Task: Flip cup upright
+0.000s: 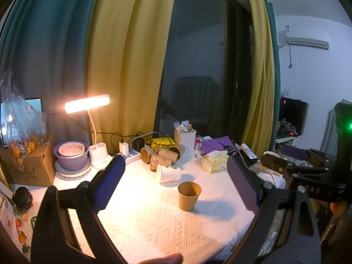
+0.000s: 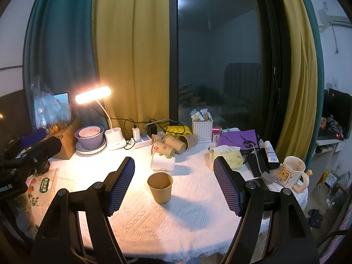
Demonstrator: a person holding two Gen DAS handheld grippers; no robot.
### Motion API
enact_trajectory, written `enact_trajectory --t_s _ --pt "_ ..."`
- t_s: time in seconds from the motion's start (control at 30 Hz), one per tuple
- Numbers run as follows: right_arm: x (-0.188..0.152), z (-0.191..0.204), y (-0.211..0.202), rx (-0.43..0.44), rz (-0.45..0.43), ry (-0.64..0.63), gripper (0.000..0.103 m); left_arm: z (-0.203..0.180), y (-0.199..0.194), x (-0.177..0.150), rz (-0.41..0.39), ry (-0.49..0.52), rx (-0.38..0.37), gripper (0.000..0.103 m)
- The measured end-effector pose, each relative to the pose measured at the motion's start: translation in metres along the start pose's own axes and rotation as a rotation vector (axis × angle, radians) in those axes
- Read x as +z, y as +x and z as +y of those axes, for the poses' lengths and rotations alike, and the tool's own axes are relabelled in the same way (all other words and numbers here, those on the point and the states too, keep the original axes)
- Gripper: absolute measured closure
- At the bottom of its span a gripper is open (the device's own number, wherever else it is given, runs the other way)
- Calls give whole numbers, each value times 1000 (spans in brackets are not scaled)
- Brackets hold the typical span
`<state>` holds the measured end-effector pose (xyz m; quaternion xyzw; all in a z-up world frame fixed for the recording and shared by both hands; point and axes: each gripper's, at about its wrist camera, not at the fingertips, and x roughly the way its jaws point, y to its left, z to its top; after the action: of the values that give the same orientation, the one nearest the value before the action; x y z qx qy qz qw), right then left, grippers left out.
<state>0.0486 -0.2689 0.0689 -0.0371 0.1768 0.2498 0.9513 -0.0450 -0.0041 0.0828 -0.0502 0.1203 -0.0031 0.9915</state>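
The right gripper [image 2: 173,184] fills the near edge of its own view, blue pads spread wide and holding nothing, with the brown cup [image 2: 160,187] standing between and just beyond them on the white tabletop [image 2: 176,224]. That cup sits mouth up, on its base, apart from either pad, so for this one the flip looks done and the wide jaws read as a release or a pause rather than a grasp. The left gripper [image 1: 176,184] is likewise spread and empty, framing the same cup [image 1: 189,195] from a little to its left; neither pad touches it. Behind the cup, nearer the window, a white cup [image 2: 162,162] lies on its side, mouth toward the lamp side, and beyond that a pile of brown cups [image 2: 173,144] lies tumbled, also on their sides. They seem left there as the stock still to be righted, with the white one the closest candidate. The lamp [image 2: 93,95] stands left of the pile, lighting the work patch. A mug [image 2: 291,173] stands well right of the cup, clear of any reach toward the pile.
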Motion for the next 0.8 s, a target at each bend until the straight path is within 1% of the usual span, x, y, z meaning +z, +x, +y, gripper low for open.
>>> enact_trajectory --t_s 0.2,0.8 --pt "0 0 1 0 1 0 26 0 0 0 0 -1 -1 8" --pt "-9 -6 18 -7 43 25 26 -3 2 -3 5 -5 7 8"
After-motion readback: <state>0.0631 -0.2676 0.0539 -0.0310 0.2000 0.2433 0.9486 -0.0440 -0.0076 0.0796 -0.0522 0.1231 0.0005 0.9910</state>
